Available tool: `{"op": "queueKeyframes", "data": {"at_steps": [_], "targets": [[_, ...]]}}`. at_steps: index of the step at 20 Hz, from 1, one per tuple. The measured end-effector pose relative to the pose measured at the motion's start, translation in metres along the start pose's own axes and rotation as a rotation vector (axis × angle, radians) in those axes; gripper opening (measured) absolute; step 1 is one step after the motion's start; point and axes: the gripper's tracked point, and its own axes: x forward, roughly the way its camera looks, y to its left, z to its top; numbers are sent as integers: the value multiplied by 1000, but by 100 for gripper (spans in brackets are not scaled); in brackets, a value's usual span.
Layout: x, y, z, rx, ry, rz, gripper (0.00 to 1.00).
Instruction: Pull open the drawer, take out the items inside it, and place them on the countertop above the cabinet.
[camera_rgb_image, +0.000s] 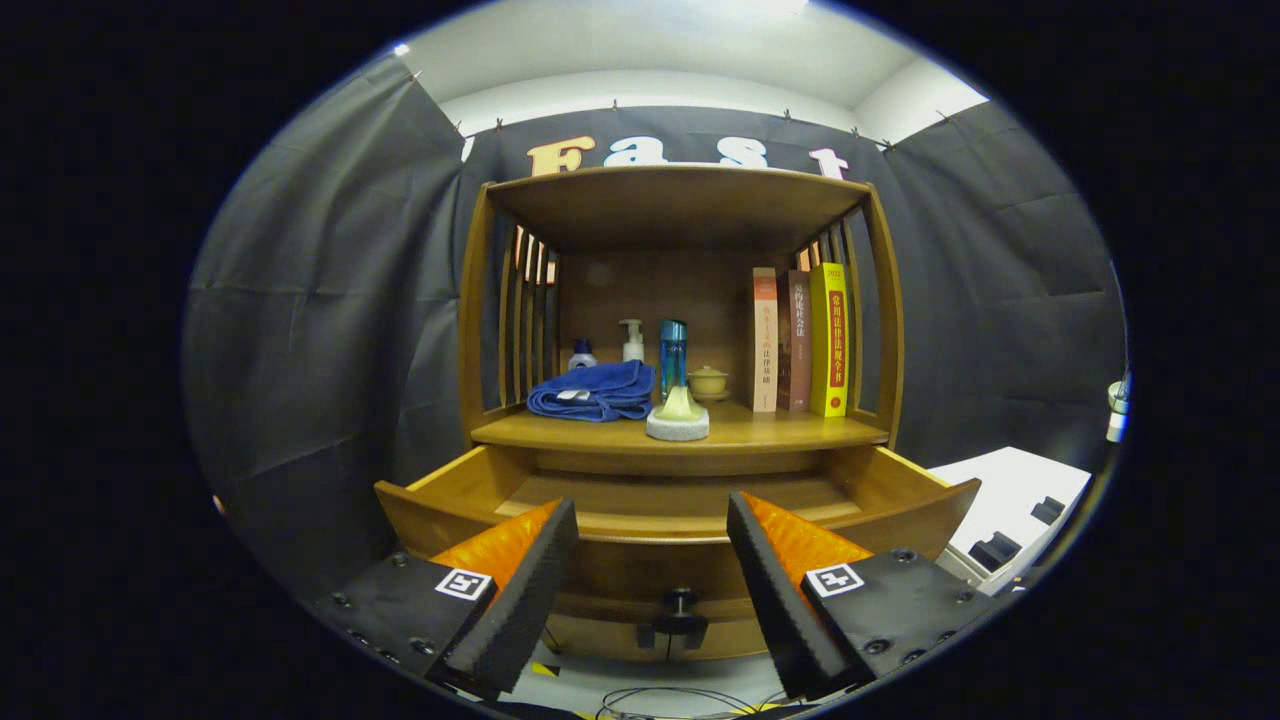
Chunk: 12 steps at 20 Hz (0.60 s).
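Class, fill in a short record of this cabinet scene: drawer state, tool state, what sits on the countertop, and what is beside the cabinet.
drawer: pulled open, the visible part of its floor looks bare
knob: on the drawer front, between the fingers, untouched
tool: open, holding nothing
countertop: blue towel, grey-based sponge item, blue bottle, pump bottle, small lidded cup, three upright books
beside cabinet: white unit

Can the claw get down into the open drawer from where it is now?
Probably yes. The drawer is pulled out, its top uncovered, and the claw is open, holding nothing, just in front of the drawer's front panel. The countertop sits further back, so it should not block a descent. The drawer's contents can't be seen.
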Motion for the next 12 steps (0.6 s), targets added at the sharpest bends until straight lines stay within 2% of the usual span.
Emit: {"op": "queueKeyframes", "data": {"at_steps": [12], "targets": [[2,8,-51,-30,26,17,99]]}}
